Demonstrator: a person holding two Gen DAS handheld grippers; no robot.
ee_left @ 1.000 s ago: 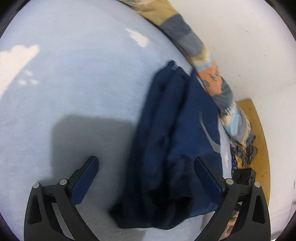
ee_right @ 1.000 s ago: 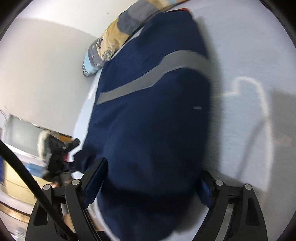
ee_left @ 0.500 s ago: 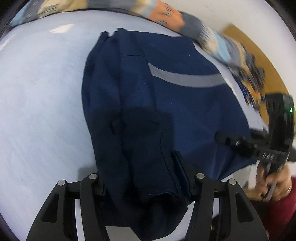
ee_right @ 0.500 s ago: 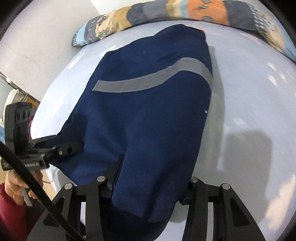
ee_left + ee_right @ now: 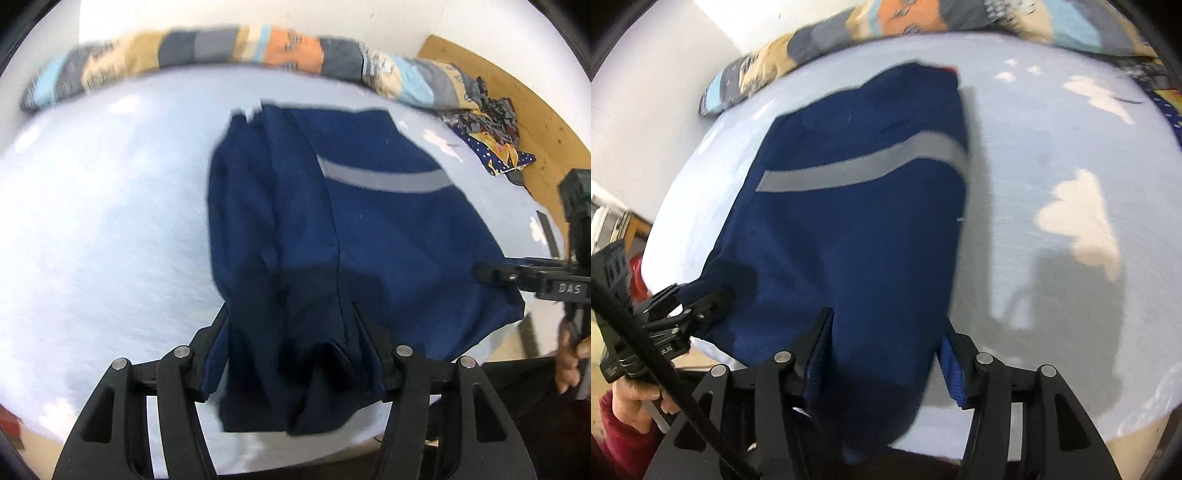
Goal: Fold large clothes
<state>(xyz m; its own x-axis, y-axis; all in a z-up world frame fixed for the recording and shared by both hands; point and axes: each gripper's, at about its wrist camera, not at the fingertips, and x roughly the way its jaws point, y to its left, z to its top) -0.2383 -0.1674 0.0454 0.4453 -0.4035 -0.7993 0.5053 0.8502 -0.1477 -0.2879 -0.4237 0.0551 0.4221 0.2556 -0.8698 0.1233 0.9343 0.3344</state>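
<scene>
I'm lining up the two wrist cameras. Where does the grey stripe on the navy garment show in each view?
Left wrist: grey stripe right of centre, upper half.
Right wrist: grey stripe left of centre, upper half.
Shared landmark: patchwork quilt along the top edge.

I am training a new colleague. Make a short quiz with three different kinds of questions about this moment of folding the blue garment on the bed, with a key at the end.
1. True or false: the left gripper has fabric of the navy garment between its fingers.
2. Multiple choice: the grey stripe on the garment runs
A. across the cloth, far from the grippers
B. along the hem inside the right gripper
C. on the bedsheet
3. Fill in: along the far edge of the bed lies a ______ quilt.

Key: 1 true; 2 A; 3 patchwork
</scene>
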